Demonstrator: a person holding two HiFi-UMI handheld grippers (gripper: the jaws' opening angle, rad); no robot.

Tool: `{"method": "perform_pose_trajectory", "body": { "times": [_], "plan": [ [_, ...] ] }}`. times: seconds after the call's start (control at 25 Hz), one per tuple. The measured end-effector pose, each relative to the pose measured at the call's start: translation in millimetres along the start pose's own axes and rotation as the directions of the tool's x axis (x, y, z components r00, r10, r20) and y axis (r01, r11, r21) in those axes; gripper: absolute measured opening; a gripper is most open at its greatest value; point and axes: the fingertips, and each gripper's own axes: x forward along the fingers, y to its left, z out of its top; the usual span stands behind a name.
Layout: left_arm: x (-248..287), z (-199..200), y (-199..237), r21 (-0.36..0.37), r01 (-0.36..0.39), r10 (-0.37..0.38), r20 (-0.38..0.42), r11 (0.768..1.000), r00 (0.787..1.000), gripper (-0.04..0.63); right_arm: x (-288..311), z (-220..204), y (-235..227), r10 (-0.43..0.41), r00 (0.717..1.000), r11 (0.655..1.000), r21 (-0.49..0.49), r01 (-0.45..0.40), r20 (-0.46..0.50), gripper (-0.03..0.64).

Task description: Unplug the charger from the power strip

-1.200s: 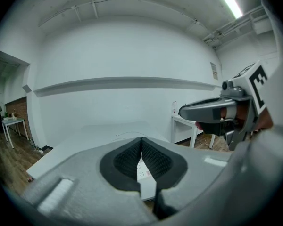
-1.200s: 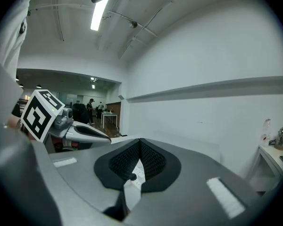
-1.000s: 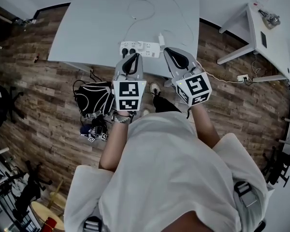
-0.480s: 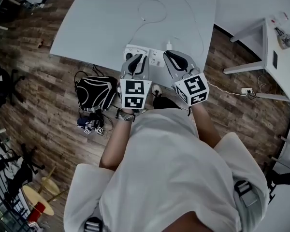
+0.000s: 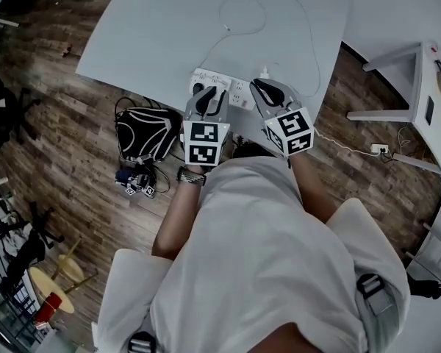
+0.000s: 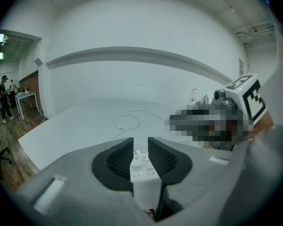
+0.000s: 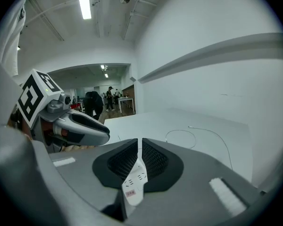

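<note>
A white power strip (image 5: pixel 237 92) lies near the front edge of the white table (image 5: pixel 154 28). A small white charger (image 5: pixel 264 73) is plugged into its right end, and its thin cable (image 5: pixel 242 13) loops across the table. My left gripper (image 5: pixel 208 94) hovers over the strip's left part; its jaws are opening, with nothing between them. In the left gripper view, the strip (image 6: pixel 145 173) and charger (image 6: pixel 137 154) show beyond that gripper's (image 6: pixel 140 142) gap. My right gripper (image 5: pixel 263 87) hangs just short of the charger. Its (image 7: pixel 139 145) jaws are a narrow slit apart and empty, the strip (image 7: pixel 134 182) below them.
A black bag (image 5: pixel 145 138) and small items lie on the wooden floor under the table's front left. A second white table (image 5: pixel 434 94) stands at the right, with a floor socket (image 5: pixel 380 150) and cord beside it. People (image 6: pixel 4 95) stand far off in the room.
Both grippers have come down and forward over the power strip. The left gripper's jaws have parted.
</note>
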Motion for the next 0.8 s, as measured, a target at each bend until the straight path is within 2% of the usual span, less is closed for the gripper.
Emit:
{"method": "perform_pose_trajectory", "body": {
  "times": [0.56, 0.8],
  "plan": [
    [36.2, -27.0, 6.0, -0.03, -0.016, 0.013, -0.103, 0.999, 0.995, 0.132, 32.3, -30.2, -10.1, 0.087, 0.991, 0.996, 0.027, -0.085, -0.1, 0.038],
    [49.9, -40.1, 11.6, -0.04, -0.02, 0.014, -0.151, 0.999, 0.988, 0.14, 46.9, -54.2, -14.4, 0.107, 0.978, 0.994, 0.027, -0.104, -0.177, 0.06]
  ]
}}
